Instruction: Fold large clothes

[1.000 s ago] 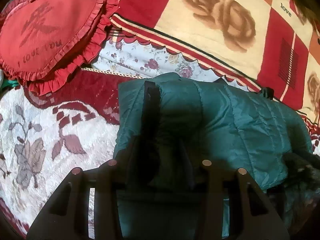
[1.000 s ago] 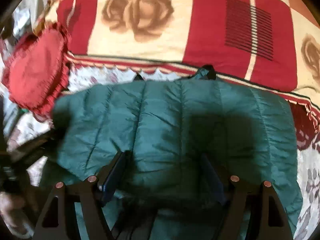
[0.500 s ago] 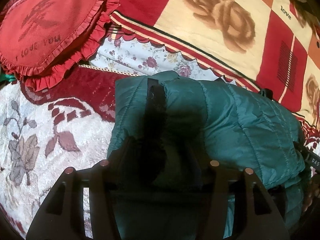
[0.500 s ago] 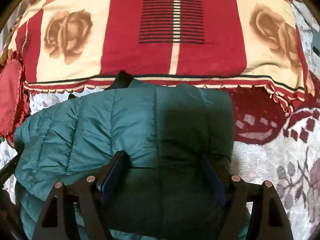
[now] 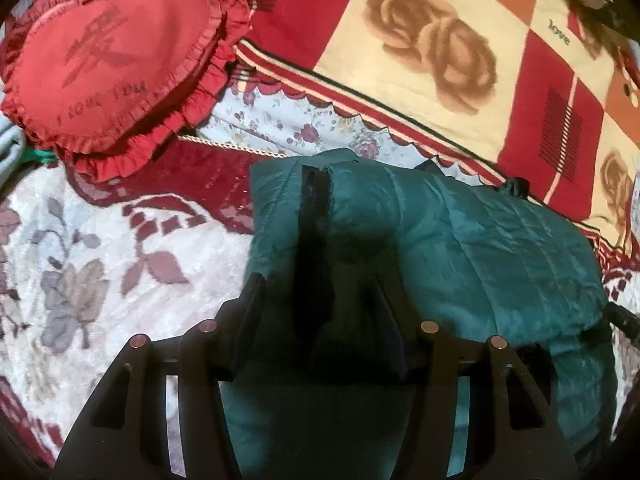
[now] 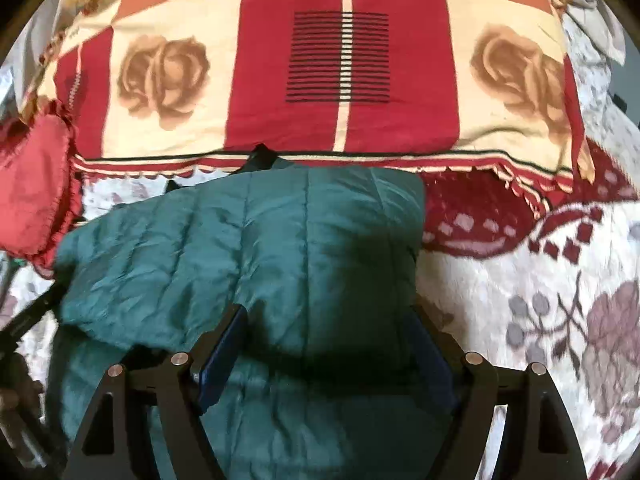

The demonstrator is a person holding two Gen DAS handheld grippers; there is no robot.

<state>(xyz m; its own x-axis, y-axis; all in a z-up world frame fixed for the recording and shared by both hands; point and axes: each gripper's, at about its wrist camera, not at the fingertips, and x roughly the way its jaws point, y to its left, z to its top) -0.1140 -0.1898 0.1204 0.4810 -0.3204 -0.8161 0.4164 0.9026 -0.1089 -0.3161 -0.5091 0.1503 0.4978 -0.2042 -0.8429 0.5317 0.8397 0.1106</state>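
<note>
Left wrist view: a green quilted jacket [image 5: 460,248] lies doubled over on the bed's floral blanket [image 5: 80,264], just below the rose-patterned quilt [image 5: 432,52]; the fold looks well advanced. The left hand-held gripper [image 5: 320,312], fingers apart, straddles its near end.

Right wrist view: the right hand-held gripper [image 6: 328,344], likewise spread, straddles the jacket's [image 6: 240,240] other end below the quilt [image 6: 340,60]; tidying appears to remain.

Indoor light is dim and warm. Gripper shadows fall dark on the green jacket [image 5: 480,248] in both views. Strong fisheye bending, black vignette at corners (edges soft, slight motion blur).
</note>
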